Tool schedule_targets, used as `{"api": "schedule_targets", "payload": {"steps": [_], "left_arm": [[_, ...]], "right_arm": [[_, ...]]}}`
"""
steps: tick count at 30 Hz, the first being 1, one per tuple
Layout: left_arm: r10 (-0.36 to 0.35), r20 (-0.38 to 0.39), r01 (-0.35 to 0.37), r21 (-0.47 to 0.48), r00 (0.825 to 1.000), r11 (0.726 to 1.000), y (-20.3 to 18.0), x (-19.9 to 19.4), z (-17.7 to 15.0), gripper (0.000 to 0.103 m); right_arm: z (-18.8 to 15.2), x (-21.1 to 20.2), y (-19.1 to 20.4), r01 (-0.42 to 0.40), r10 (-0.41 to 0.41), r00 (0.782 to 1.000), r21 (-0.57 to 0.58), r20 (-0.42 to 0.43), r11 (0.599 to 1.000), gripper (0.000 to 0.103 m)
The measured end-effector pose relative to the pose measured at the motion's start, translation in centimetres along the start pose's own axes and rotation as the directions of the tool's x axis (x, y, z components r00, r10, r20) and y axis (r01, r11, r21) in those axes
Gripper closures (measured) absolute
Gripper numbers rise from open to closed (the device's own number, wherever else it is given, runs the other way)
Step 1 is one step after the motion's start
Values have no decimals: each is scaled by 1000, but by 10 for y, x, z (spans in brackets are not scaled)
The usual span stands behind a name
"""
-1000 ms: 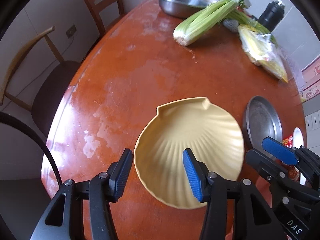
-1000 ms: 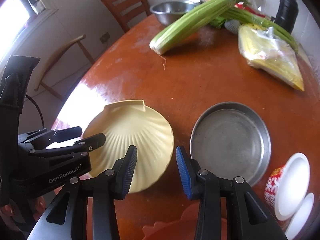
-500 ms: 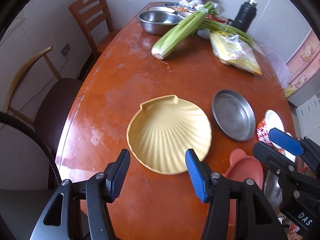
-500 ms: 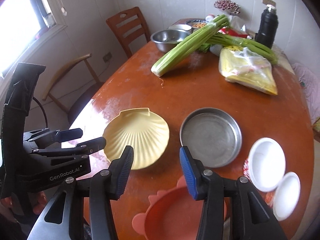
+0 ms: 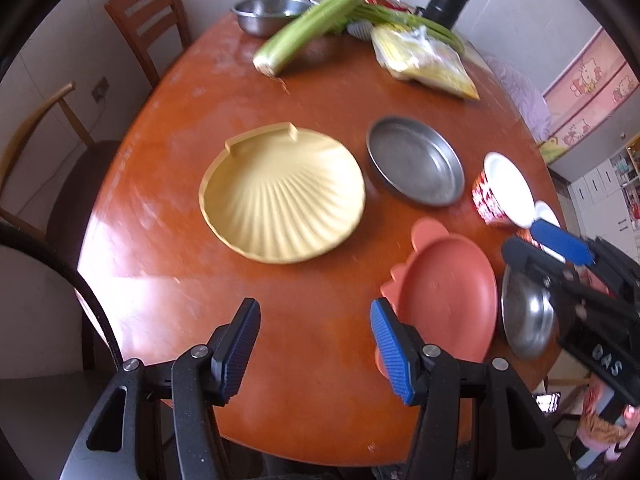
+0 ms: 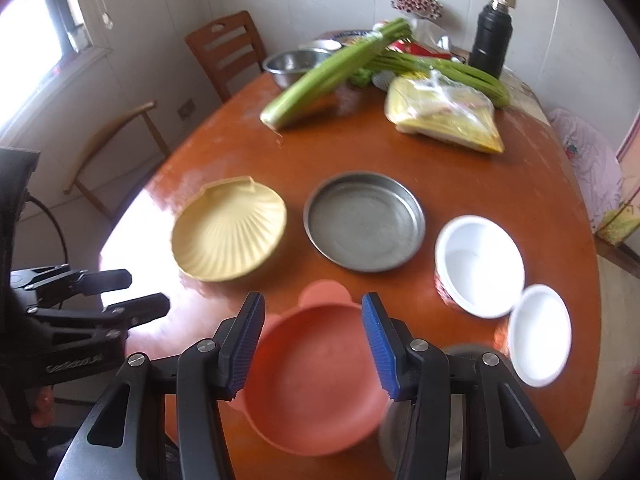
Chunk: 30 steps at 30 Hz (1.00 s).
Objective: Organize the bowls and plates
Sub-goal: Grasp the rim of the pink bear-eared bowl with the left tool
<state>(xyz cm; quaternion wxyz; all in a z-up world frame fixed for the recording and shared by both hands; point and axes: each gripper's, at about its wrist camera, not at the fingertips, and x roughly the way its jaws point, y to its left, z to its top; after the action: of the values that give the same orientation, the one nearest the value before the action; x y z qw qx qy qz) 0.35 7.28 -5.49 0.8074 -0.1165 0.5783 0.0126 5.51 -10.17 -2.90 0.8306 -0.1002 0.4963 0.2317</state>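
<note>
Left gripper [image 5: 316, 350] hangs over bare wood at the near edge of the round orange-brown table [image 5: 168, 264], jaws roughly half apart, nothing between them. Just beyond it the yellow shell-shaped plate [image 5: 282, 194] lies flat on the table, apart from both grippers. To its right, not touching, a shallow steel pan [image 5: 416, 172], empty. Nearer the front edge a salmon-pink plate [image 6: 316, 380] with lobed ears sits flat; right gripper [image 6: 313, 346] hovers above it, jaws parted and just been opening wider, the plate below them, pads not on it, nothing gripped. Small steel bowl [image 5: 526, 320] just right of the pink plate, partly hidden behind the gripper. Further right a red-patterned white bowl [image 6: 478, 266], and a smaller white bowl [image 6: 538, 334] touching its near-right rim. Far end: celery bunch [image 6: 332, 70], steel mixing bowl [image 6: 294, 64], bagged yellow food [image 6: 444, 118], black flask [image 6: 490, 42]. Wooden chairs [image 6: 228, 50] at left.
</note>
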Motion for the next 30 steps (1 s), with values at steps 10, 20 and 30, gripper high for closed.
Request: {"api": "schedule_targets", "payload": {"steps": [10, 20, 30], "left_arm": [[-76, -122, 73, -31, 990, 997, -17, 35, -32, 46], [-146, -219, 130, -88, 965, 988, -33, 66, -41, 46], [-153, -265, 136, -82, 952, 987, -60, 88, -39, 50]], "right_arm": [[-22, 27, -22, 40, -43, 994, -32, -96, 999, 51], [-27, 67, -34, 56, -72, 980, -90, -184, 994, 51], [-28, 93, -42, 47, -77, 966, -124, -248, 991, 51]]}}
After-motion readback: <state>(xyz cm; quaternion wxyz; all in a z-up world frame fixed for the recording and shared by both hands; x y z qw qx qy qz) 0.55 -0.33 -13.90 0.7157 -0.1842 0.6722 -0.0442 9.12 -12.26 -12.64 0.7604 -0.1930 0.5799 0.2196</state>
